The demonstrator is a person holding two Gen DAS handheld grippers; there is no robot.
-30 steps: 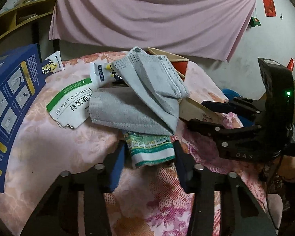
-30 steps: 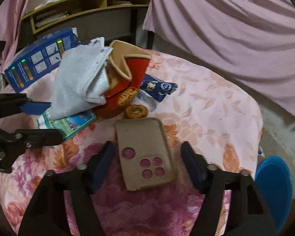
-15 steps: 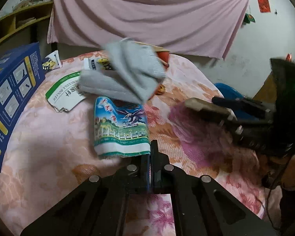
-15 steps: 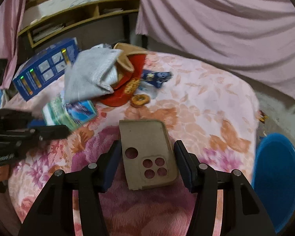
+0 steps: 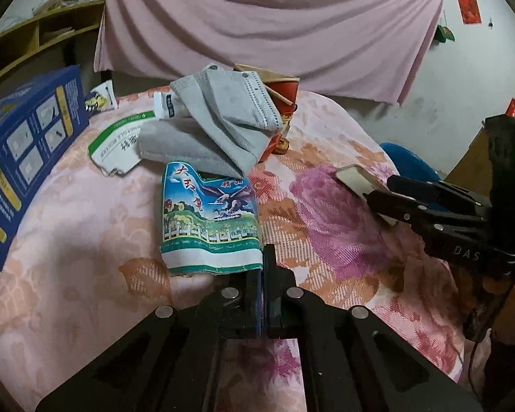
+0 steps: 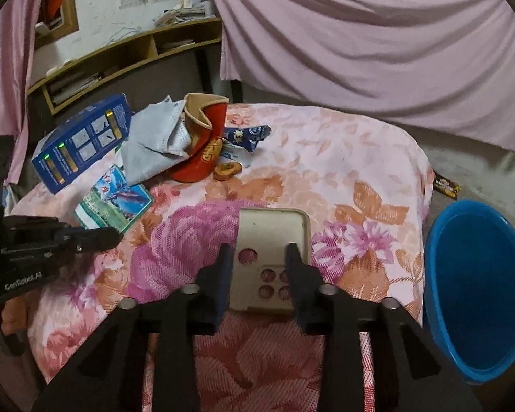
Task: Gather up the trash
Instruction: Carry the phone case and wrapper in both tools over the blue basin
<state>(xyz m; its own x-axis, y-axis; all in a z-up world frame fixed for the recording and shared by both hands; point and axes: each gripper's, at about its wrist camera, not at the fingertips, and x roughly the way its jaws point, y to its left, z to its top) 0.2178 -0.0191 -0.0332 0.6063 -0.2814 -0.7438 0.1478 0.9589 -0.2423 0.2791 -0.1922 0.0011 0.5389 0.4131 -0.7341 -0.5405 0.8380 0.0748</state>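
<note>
My left gripper [image 5: 261, 267] is shut on the near edge of a flat green and blue printed packet [image 5: 207, 221], which lies on the floral cloth. The packet also shows in the right wrist view [image 6: 115, 202]. My right gripper [image 6: 257, 267] is shut on a beige cardboard phone-case insert [image 6: 273, 237] with round holes, held just above the cloth. The insert shows in the left wrist view [image 5: 358, 182]. Behind lie a grey face mask [image 5: 223, 127], a red paper cup [image 6: 202, 151] and a white wrapper [image 5: 115, 144].
A blue plastic basin [image 6: 480, 285] stands on the floor right of the table. A blue carton [image 5: 20, 164] lies at the left edge. A dark blue wrapper [image 6: 247, 135] and a small round biscuit [image 6: 226, 170] lie by the cup. Pink curtain behind.
Both grippers closed: the left on the packet, the right on the cardboard insert. The packet was pulled out from under the mask toward me. The right gripper drew the insert back and rightward.
</note>
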